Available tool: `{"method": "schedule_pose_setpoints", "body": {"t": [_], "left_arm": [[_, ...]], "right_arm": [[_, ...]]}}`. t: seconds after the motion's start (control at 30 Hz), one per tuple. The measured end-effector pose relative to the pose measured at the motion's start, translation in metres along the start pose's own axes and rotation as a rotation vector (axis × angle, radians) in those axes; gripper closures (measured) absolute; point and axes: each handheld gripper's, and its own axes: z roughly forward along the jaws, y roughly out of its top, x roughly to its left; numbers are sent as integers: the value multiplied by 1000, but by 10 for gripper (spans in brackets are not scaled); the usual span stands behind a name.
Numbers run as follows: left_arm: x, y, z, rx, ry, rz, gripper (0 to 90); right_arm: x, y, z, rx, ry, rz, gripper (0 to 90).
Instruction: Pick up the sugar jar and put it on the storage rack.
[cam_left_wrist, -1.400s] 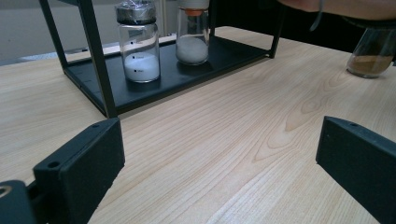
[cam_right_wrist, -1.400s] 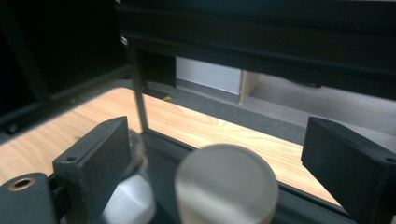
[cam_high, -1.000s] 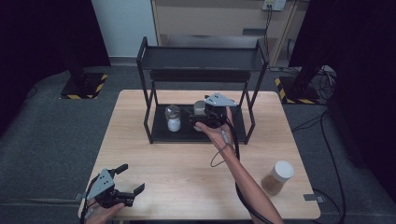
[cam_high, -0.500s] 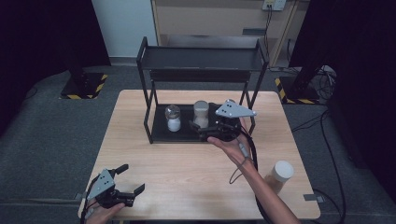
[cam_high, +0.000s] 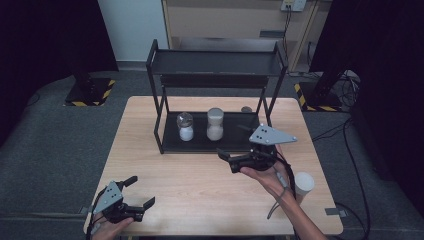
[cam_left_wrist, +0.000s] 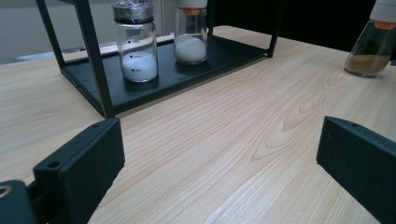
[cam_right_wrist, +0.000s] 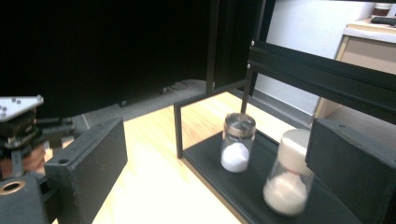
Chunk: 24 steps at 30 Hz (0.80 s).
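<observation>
The likeliest thing in hand is the white-capped jar (cam_high: 215, 124), upright on the lower shelf of the black rack (cam_high: 216, 64), near the middle of the counter's (cam_high: 200, 190) far half. It holds white powder to roughly a third. It looks like glass: stiff, smooth, probably slippery and breakable, fairly light. A hold across the body below the cap seems safest.

Just beside it, toward the counter's left edge, stands a silver-capped jar (cam_high: 185, 127), apart from it. The rack's upper shelf and front posts limit any approach from above. A third jar (cam_high: 303, 185), holding brown powder, stands near the counter's right edge.

The right gripper (cam_high: 231, 158) hangs in front of the rack, jaws spread and empty. The left gripper (cam_high: 141, 192) rests at the near left corner, jaws released too.
</observation>
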Motion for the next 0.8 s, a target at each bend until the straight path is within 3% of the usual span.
{"method": "schedule_pose_setpoints", "body": {"t": [0.17, 0.43, 0.8], "left_arm": [[0, 0, 0, -1, 1, -1, 0], [1, 0, -1, -4, -1, -9, 0], [1, 0, -1, -2, -3, -11, 0]], "right_arm": [[1, -15, -18, -3, 6, 32, 60], [5, -43, -47, -4, -25, 69, 57], [17, -79, -64, 20, -47, 56, 59]]}}
